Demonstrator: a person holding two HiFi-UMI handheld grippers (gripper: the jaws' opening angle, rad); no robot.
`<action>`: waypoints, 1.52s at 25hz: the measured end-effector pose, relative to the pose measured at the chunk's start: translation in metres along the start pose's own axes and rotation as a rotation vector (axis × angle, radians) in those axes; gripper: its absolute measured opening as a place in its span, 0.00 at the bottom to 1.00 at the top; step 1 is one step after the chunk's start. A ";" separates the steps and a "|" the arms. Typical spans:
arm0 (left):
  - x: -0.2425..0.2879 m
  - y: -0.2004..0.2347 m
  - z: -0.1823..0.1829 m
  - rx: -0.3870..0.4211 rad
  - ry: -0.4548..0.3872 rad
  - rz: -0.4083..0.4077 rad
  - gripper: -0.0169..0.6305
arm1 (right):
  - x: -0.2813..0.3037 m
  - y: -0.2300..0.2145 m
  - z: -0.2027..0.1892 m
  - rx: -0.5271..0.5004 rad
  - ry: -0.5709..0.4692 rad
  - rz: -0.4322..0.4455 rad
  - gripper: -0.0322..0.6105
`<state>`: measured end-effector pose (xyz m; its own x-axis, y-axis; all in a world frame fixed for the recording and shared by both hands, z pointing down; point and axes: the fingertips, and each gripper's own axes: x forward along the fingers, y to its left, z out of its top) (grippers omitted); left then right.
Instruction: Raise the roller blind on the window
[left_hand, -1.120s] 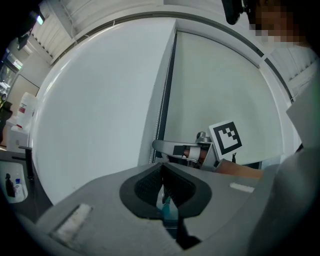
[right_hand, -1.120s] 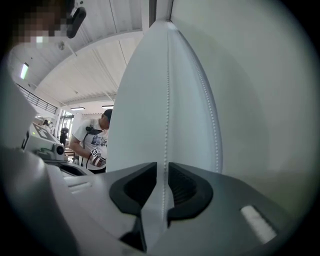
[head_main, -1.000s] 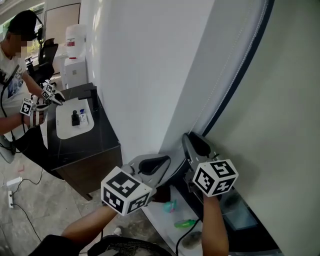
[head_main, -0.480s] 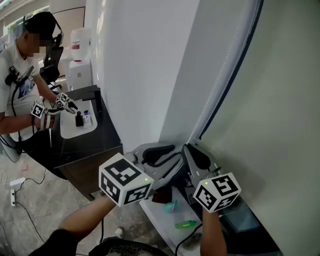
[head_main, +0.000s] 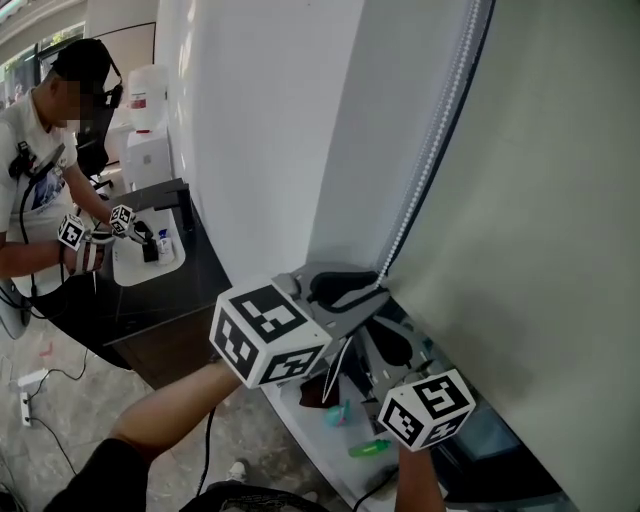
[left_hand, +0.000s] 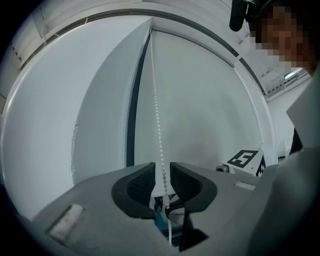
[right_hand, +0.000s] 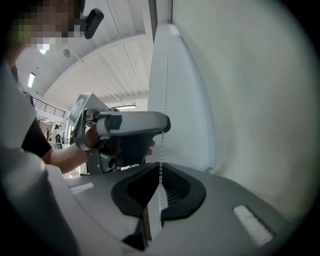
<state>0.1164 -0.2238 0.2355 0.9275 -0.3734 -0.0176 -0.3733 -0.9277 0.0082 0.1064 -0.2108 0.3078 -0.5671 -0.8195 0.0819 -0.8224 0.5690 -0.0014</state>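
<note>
The left gripper (left_hand: 161, 176) is opening its jaws, and the bead chain (left_hand: 156, 110) runs loose through the gap between its 2 pads. Lower on the same bead chain, the right gripper (right_hand: 160, 175) has its jaws pinched together on the beads. The bead chain hangs beside the left edge of the roller blind (head_main: 530, 200), which covers the window.

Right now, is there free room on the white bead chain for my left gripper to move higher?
Above the left gripper, whose jaws are opening around the white bead chain, the chain hangs bare beside the pale roller blind. Below is crowded: the right gripper clamps the chain just underneath, over a cluttered white sill.
</note>
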 end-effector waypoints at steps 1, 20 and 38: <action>0.001 0.000 0.001 0.008 0.003 -0.004 0.17 | -0.001 0.001 0.001 0.002 -0.003 0.001 0.08; -0.010 -0.004 -0.161 -0.054 0.347 -0.062 0.04 | -0.004 -0.009 0.141 0.039 -0.200 0.146 0.25; -0.034 -0.001 -0.107 -0.285 0.075 -0.171 0.19 | 0.003 -0.003 0.155 -0.110 -0.216 0.123 0.08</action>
<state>0.0870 -0.2104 0.3434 0.9790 -0.2017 0.0304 -0.2017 -0.9352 0.2910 0.1004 -0.2259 0.1534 -0.6689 -0.7325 -0.1266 -0.7433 0.6596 0.1114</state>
